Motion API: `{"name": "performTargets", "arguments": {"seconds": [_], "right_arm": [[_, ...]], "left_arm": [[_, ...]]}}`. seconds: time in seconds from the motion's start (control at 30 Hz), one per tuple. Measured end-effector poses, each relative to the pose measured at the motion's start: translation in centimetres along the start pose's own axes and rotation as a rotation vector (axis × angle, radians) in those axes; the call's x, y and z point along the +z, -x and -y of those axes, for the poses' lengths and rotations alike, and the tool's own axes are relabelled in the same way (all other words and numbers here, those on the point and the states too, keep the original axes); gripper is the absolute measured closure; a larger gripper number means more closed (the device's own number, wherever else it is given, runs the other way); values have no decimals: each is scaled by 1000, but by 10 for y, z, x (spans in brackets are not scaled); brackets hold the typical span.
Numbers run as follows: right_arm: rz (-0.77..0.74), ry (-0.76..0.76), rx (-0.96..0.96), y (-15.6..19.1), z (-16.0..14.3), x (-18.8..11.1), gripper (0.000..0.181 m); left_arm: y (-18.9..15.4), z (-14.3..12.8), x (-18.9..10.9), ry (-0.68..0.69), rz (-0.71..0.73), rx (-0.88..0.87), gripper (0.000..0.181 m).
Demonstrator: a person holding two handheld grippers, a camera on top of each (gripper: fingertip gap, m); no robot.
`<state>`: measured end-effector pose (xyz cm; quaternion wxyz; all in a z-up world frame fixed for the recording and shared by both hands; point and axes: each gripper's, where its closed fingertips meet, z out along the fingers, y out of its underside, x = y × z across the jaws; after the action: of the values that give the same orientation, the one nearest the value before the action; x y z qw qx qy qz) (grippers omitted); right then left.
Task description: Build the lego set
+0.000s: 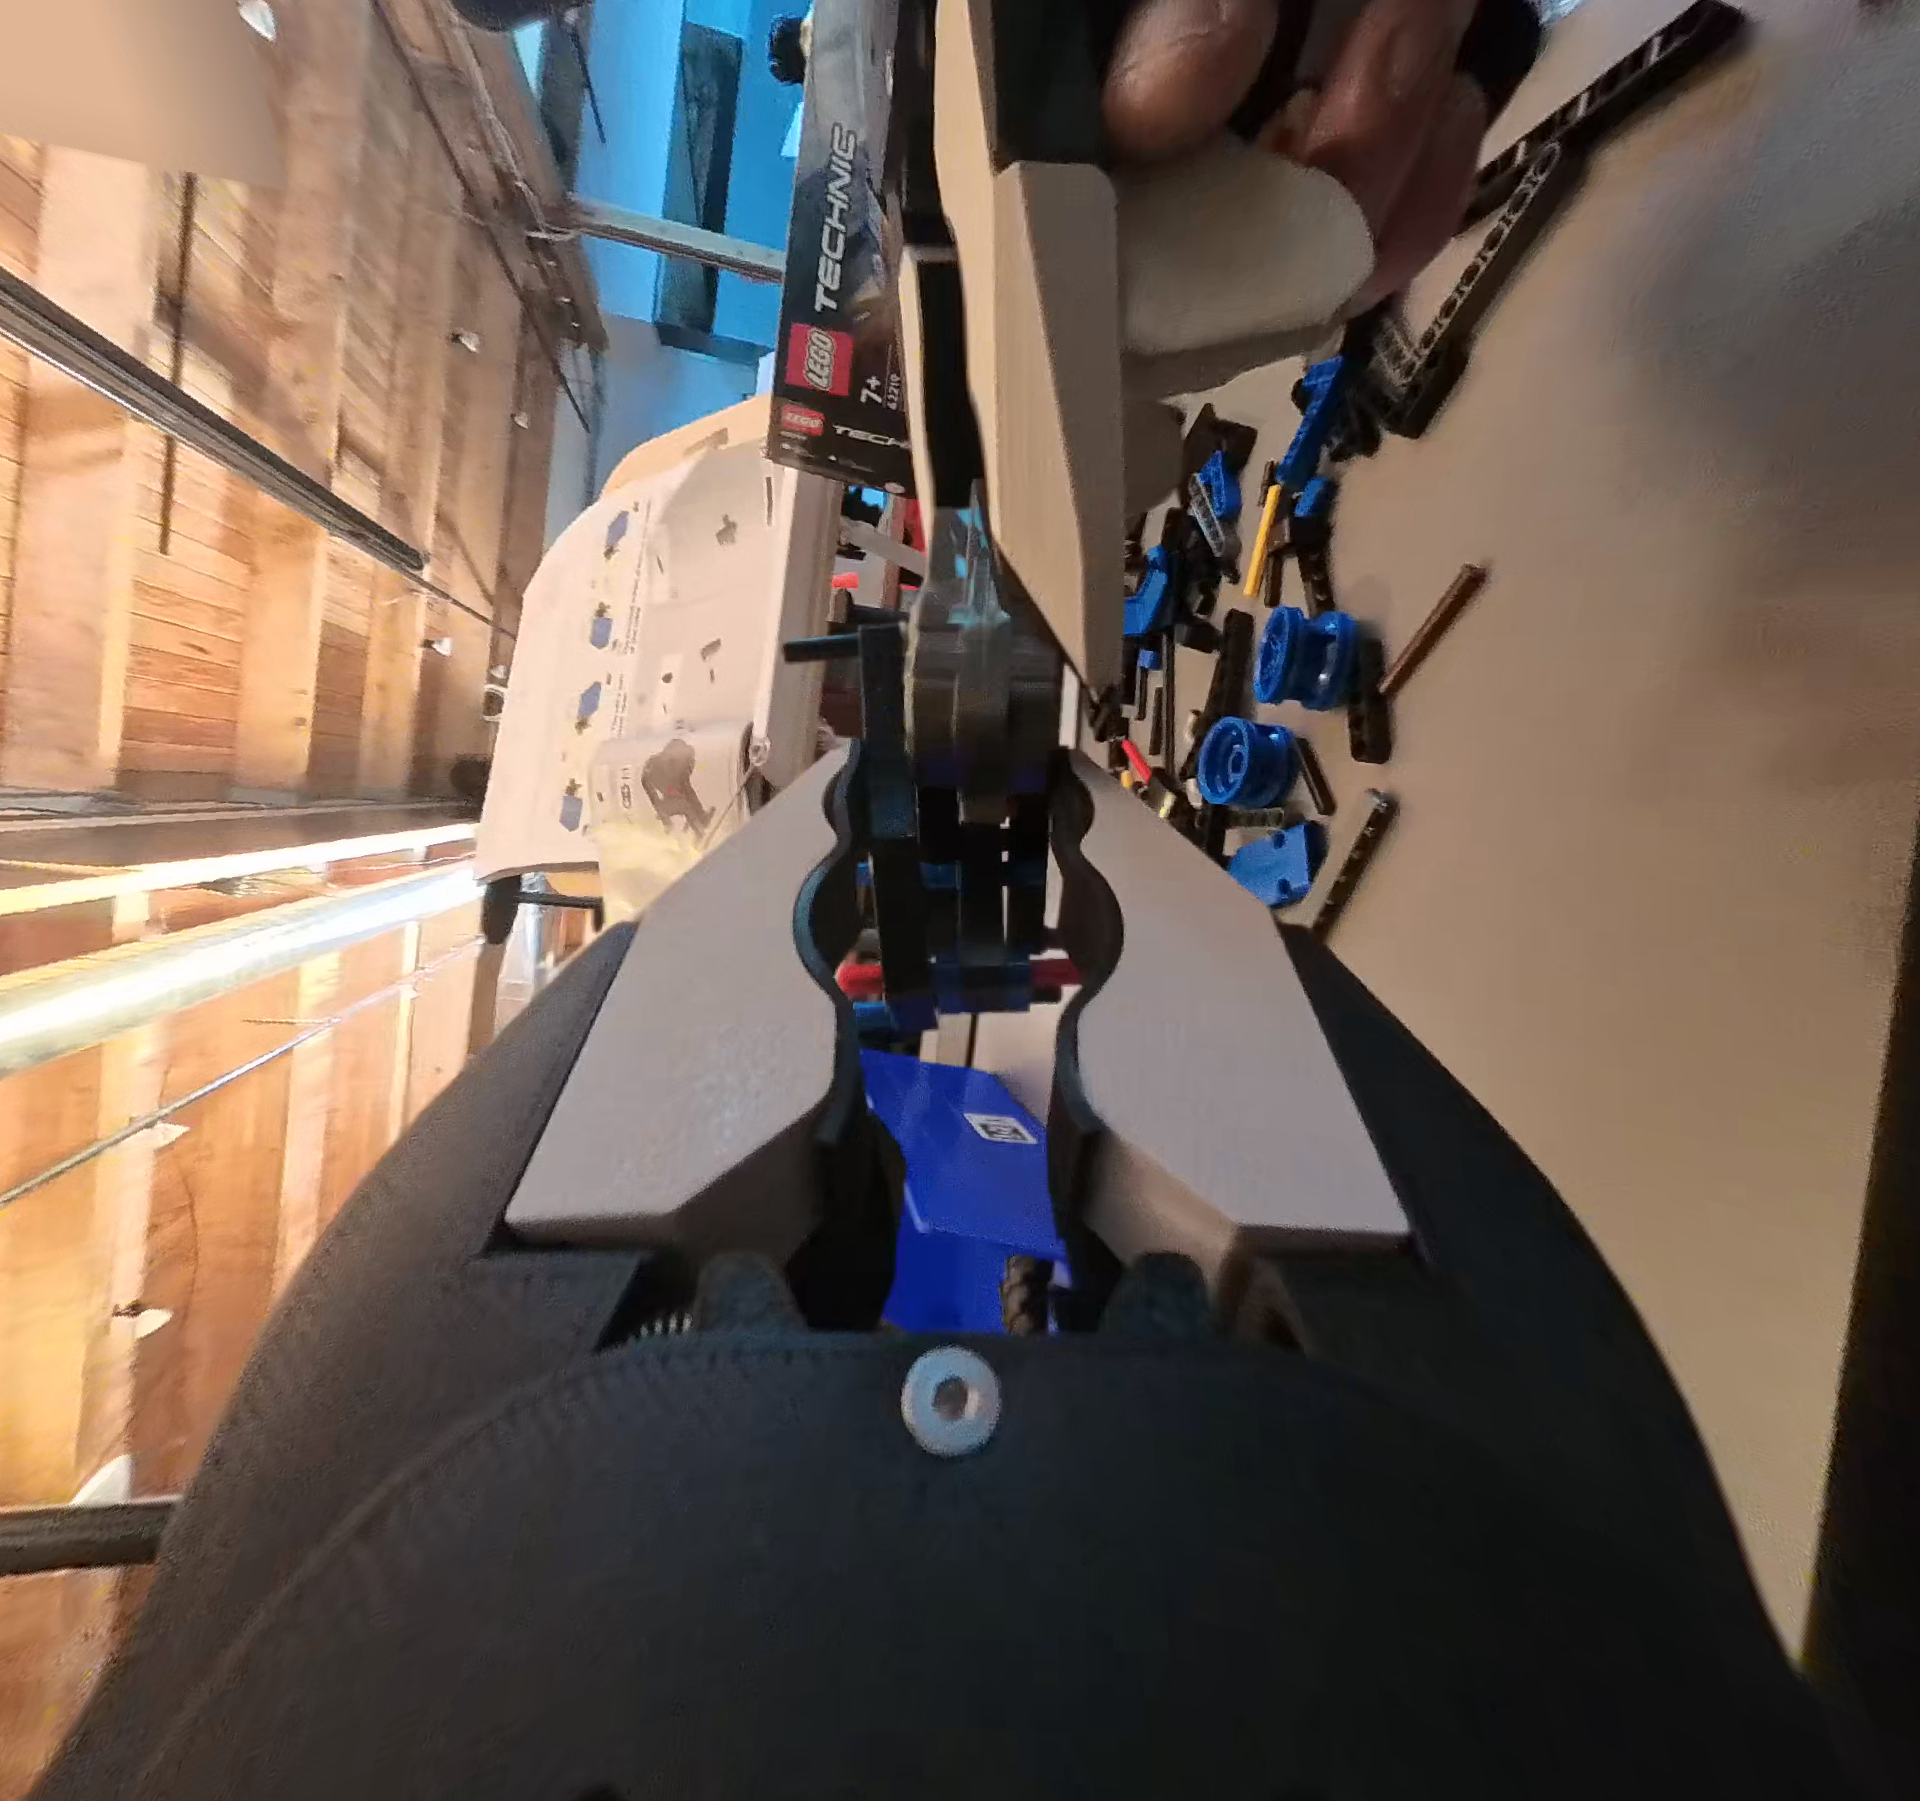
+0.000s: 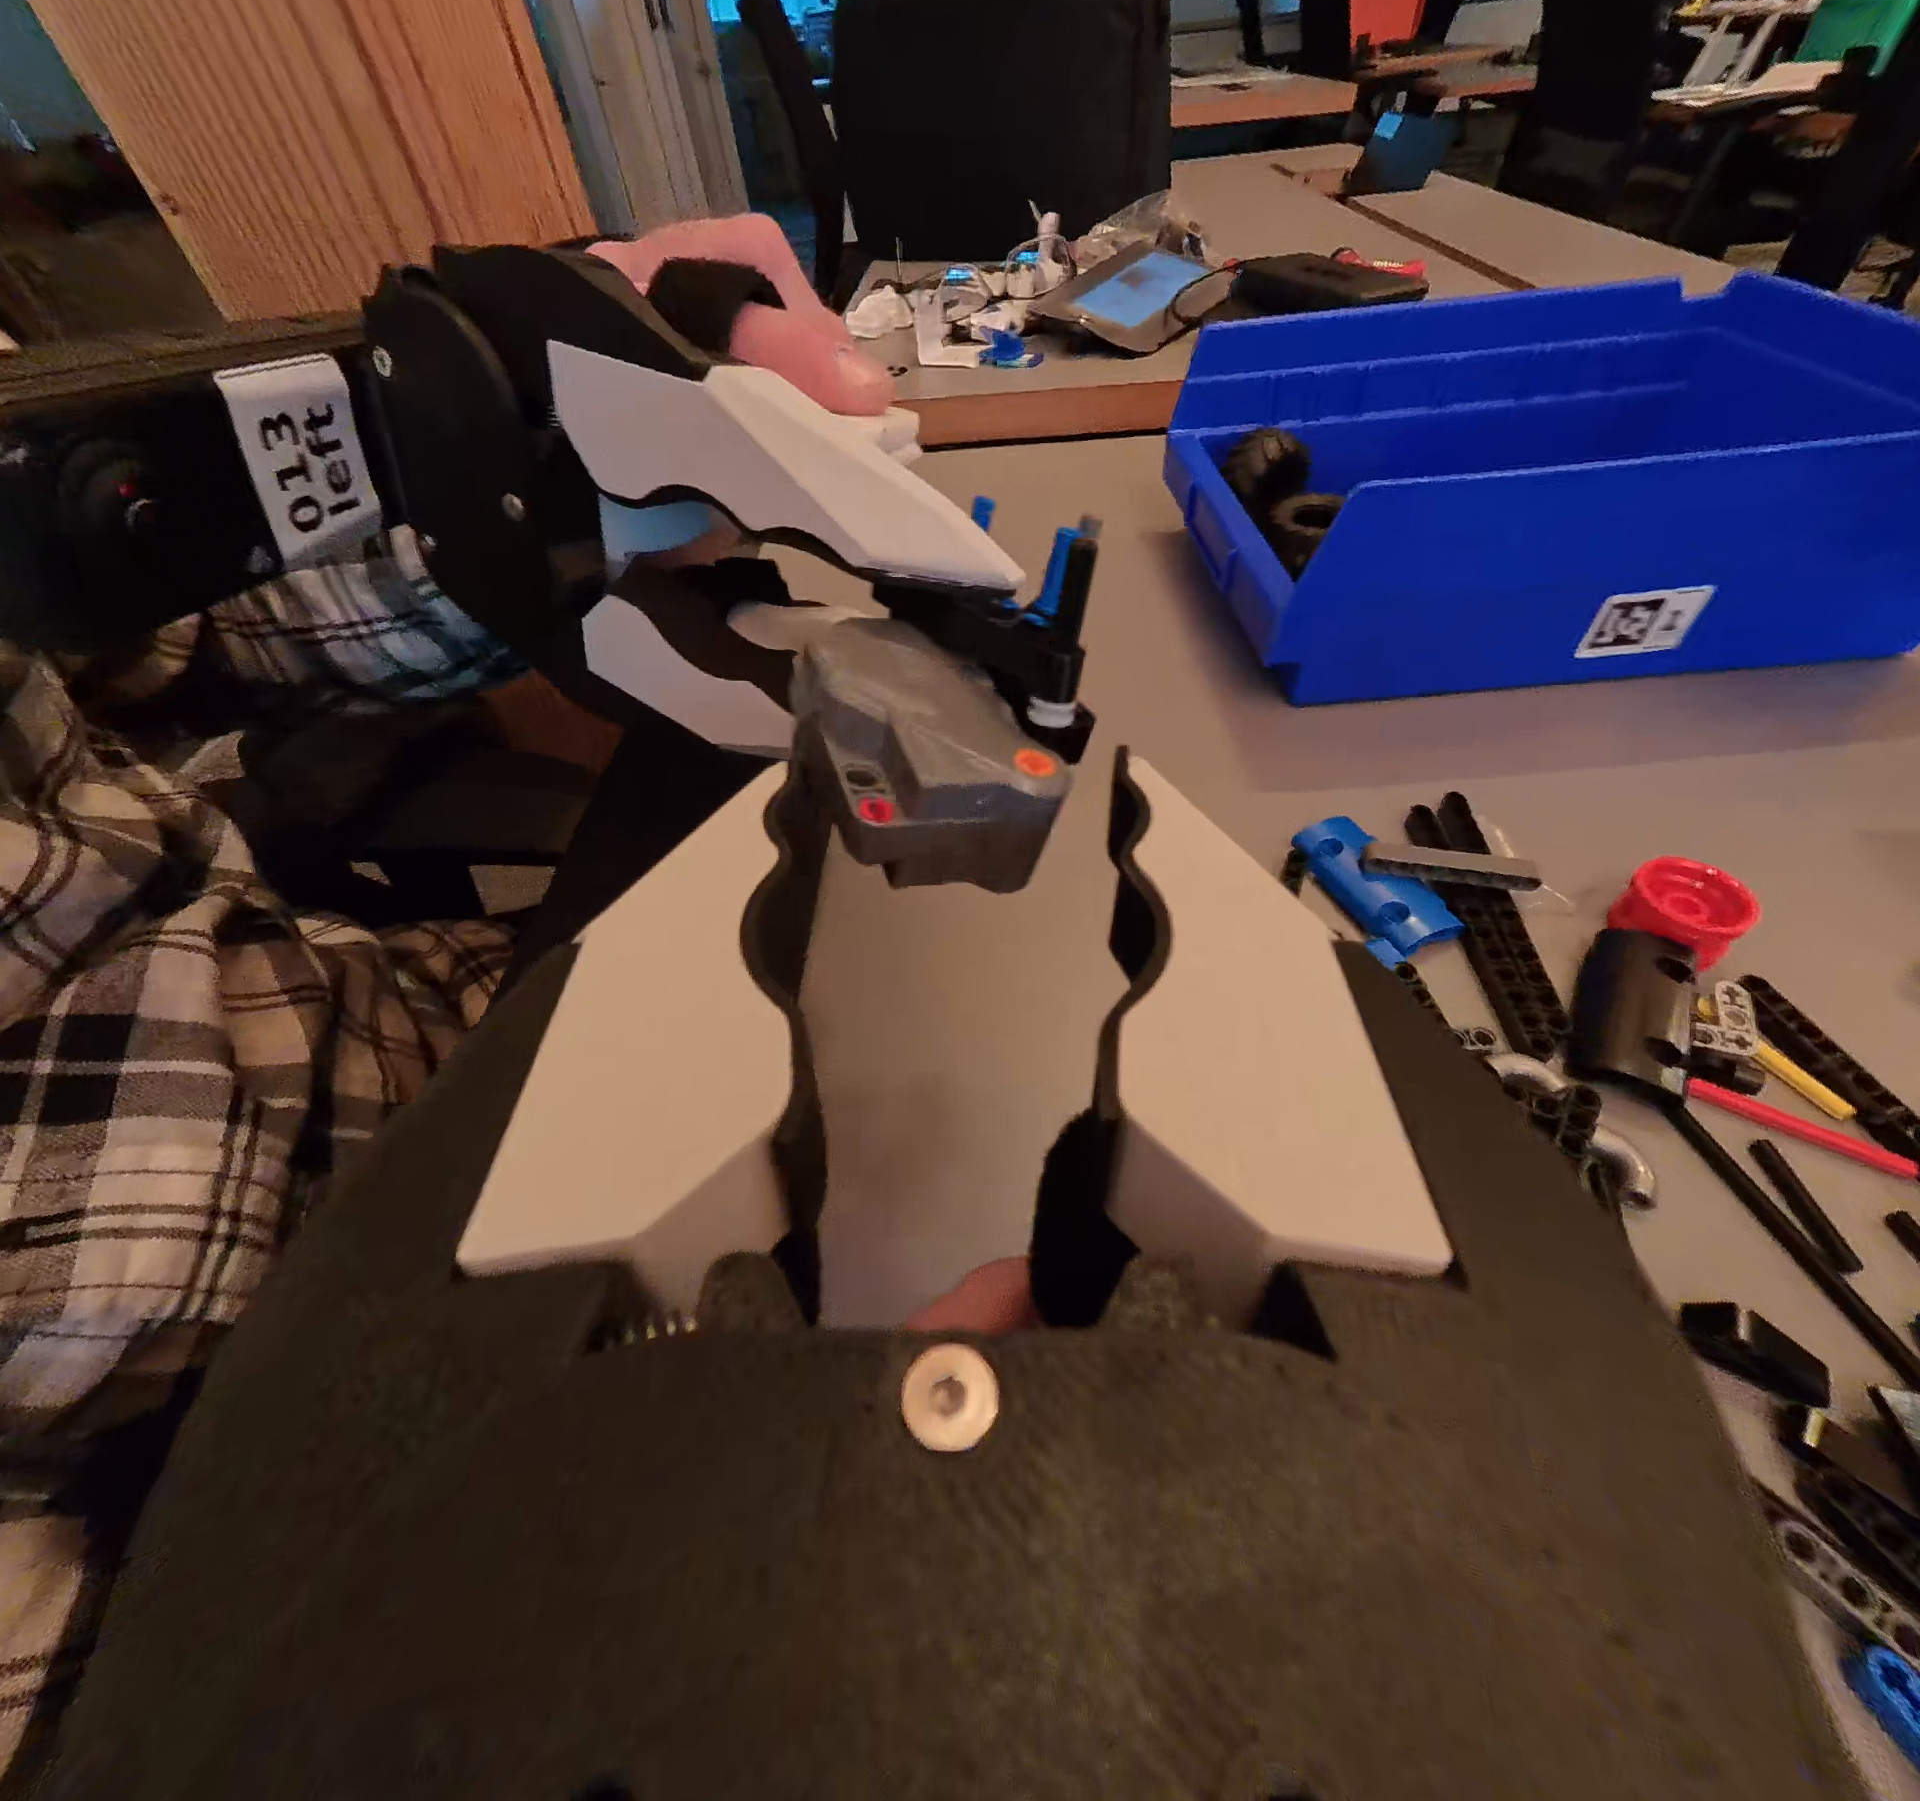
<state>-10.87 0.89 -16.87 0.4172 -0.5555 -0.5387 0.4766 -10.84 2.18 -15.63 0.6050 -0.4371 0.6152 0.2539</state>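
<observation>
Between the pale fingers of the left gripper [image 1: 961, 878] sits the half-built model [image 1: 956, 878], a stack of black and blue beams with red pins, pinched from both sides. From the right wrist view the same left gripper [image 2: 977, 629] comes in from the left, clamped on the black end of the model [image 2: 966, 712], whose grey motor-like block with red and orange pins juts toward the camera. Just below that block, the right gripper [image 2: 951, 816] stands spread wide with grey table showing through the gap; its left fingertip looks close to the block's edge, though I cannot tell whether they touch. Seen from the left wrist, the right gripper [image 1: 1023, 525] reaches in from the top with a hand [image 1: 1299, 58] on its handle, its tips near the grey block.

Beyond the model lies the grey table [image 2: 1351, 743]. To the right on it are loose parts: a blue curved panel [image 2: 1371, 884], long black beams [image 2: 1496, 930], a red wheel hub [image 2: 1685, 904], a black shell piece [image 2: 1631, 1013], red and yellow axles. Farther back stands a blue bin [image 2: 1558, 504] with black tyres [image 2: 1283, 494] inside. A plaid sleeve [image 2: 135, 1024] fills the left side. In the left wrist view, two blue wheel hubs [image 1: 1278, 702] lie among scattered pieces, with the set's box [image 1: 842, 297] and an open instruction booklet [image 1: 623, 671] past them.
</observation>
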Motion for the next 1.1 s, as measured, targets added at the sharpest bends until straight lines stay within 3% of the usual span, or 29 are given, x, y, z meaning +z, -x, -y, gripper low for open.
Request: {"name": "performTargets", "arguments": {"seconds": [0.17,0.27,0.5,0.6,0.7,0.9,1.1], "right_arm": [[-69,-24,-91,-4,8,-3,135],[-166,12,-205,-12,5,-3,135],[-297,27,-418,-16,12,-5,136],[-337,42,-480,-17,14,-7,136],[-356,78,-534,-17,9,-4,136],[-393,118,-645,-13,8,1,136],[-409,91,-657,-11,14,-2,136]], "left_arm": [[8,-3,5,-2,60,-13,147],[4,-4,5,-8,21,-56,143],[9,-1,-5,-88,-107,-374,137],[14,6,-11,-154,-188,-514,144],[31,4,-14,-168,-168,-577,150],[20,10,0,-109,-231,-549,174],[26,13,-1,-148,-210,-658,174]]}}
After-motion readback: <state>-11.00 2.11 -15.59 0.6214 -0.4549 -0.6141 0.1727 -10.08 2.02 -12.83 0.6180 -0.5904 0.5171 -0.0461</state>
